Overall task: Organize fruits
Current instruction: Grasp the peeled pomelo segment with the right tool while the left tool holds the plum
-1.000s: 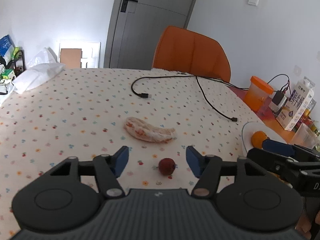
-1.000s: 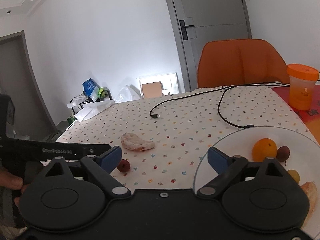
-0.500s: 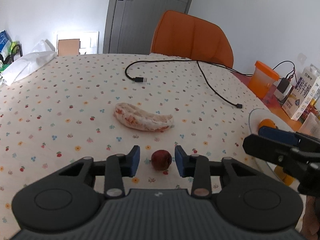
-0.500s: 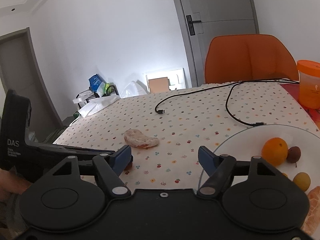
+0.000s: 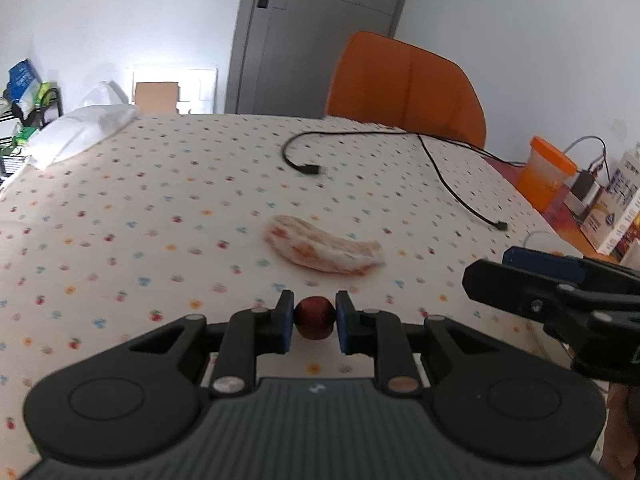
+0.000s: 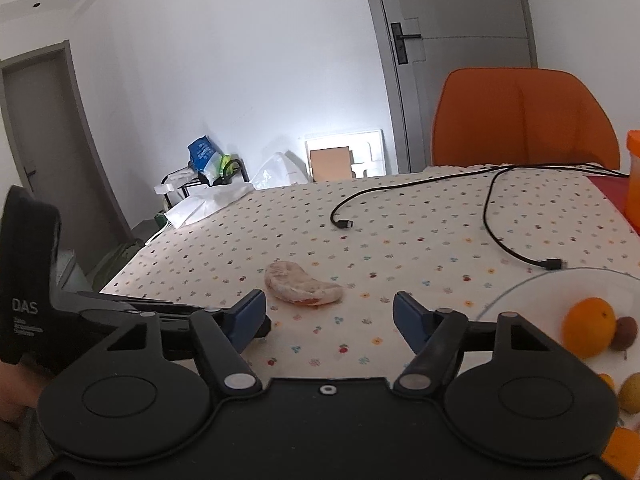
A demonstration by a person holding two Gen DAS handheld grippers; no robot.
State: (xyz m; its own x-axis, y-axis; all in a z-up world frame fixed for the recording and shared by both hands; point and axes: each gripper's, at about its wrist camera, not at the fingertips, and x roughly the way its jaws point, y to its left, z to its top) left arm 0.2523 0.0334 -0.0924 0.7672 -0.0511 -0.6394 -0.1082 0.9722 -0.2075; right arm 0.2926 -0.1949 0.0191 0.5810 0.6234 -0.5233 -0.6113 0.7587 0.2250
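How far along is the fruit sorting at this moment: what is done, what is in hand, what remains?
Done: an orange, a dark red fruit and a small yellow fruit already lie on the glass plate. In hand: the left tool has closed on the small red fruit. Left: the peeled citrus segment lies on the tablecloth; the right tool is open and empty.

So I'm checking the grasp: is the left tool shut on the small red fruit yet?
Shut on it. The left tool has both blue pads pressed against the small red fruit, with no gap visible either side.
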